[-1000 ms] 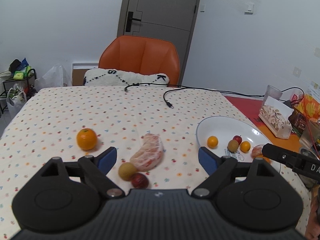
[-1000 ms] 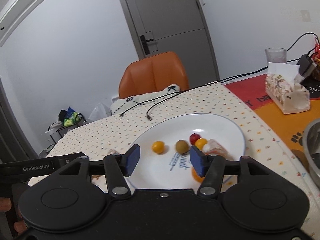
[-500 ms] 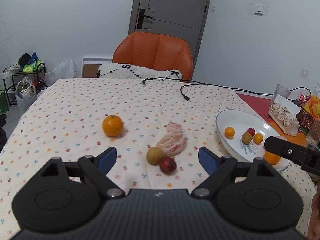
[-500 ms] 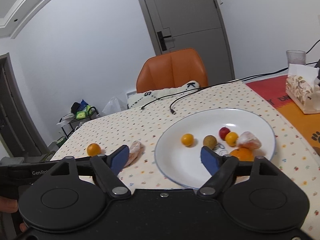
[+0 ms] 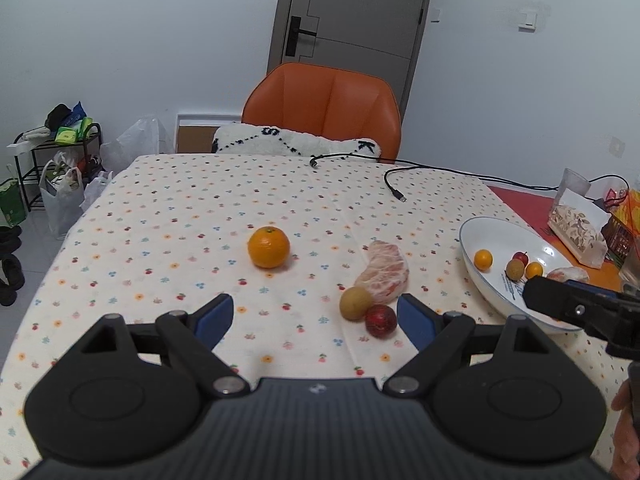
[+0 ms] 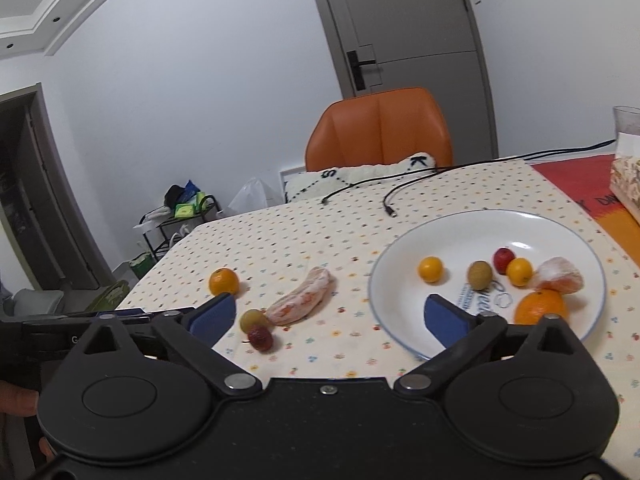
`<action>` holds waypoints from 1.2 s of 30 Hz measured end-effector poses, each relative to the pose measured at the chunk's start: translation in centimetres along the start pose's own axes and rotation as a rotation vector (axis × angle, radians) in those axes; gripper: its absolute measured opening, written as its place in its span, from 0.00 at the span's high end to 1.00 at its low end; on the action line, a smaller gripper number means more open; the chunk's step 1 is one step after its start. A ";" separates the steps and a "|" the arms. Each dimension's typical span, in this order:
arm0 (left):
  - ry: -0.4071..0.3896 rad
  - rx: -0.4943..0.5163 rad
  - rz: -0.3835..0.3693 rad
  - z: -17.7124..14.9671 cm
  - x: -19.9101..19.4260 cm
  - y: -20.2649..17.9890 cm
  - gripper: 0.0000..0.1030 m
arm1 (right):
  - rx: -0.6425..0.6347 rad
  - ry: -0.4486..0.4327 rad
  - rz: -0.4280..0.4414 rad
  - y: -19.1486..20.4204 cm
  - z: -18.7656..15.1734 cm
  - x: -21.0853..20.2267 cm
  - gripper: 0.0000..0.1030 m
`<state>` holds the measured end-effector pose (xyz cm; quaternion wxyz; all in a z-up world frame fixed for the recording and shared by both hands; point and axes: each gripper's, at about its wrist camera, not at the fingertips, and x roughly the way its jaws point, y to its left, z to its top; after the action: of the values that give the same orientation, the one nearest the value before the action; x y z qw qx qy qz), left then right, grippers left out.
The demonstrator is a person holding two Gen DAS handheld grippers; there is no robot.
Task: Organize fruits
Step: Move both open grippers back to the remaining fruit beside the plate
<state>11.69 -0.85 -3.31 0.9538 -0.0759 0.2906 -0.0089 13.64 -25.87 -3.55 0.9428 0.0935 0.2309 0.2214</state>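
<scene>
**On the dotted tablecloth: four fruits loose, six plated**

On the tablecloth, left of the plate: an orange alone, well apart from a cluster of three. In that cluster, a peeled pomelo wedge, with a brown longan touching its near end and a dark red fruit just beside the longan. Same cluster in the right wrist view: wedge, longan, red fruit, with the orange farther left.

In the plate: a small yellow-orange fruit alone toward the left, then a longan, a red fruit and another small yellow-orange one close together, a peeled tangerine at the right, and a large orange nearest the rim.

Left gripper spread wide, holding nothing, low over the cloth with the longan and red fruit just inside its right finger. Right gripper also spread wide and empty, its right finger over the plate's near edge, its left finger close to the cluster.

Beyond: a black cable across the far cloth, a white cushion on an orange chair, a grey door, a tissue pack at the right, a cluttered rack at the left.
</scene>
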 end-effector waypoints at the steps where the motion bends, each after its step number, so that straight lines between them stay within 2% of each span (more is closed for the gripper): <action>1: 0.002 0.002 0.004 0.0 -0.1 0.1 0.15 | -0.002 0.006 0.003 0.2 0.0 0.2 0.00; 20: 0.037 -0.027 0.048 0.2 0.6 3.5 0.12 | -0.066 0.098 0.092 3.4 -0.6 3.6 0.01; 23: 0.039 -0.032 0.050 0.3 0.9 3.8 0.12 | -0.067 0.113 0.101 3.6 -0.5 4.3 0.08; 28: 0.035 -0.039 0.054 0.6 1.4 4.4 0.12 | -0.073 0.140 0.111 4.0 -0.6 5.5 0.25; 33: 0.037 -0.037 0.062 0.9 2.0 4.8 0.12 | -0.088 0.169 0.118 4.6 -0.9 6.9 0.33; 36: 0.044 -0.045 0.061 1.1 2.5 5.2 0.12 | -0.088 0.201 0.121 4.8 -1.1 7.9 0.44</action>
<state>14.20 4.28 -4.60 0.9450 -0.0883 0.3138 0.0250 17.63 -17.86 -6.29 0.9031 0.0433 0.3081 0.2960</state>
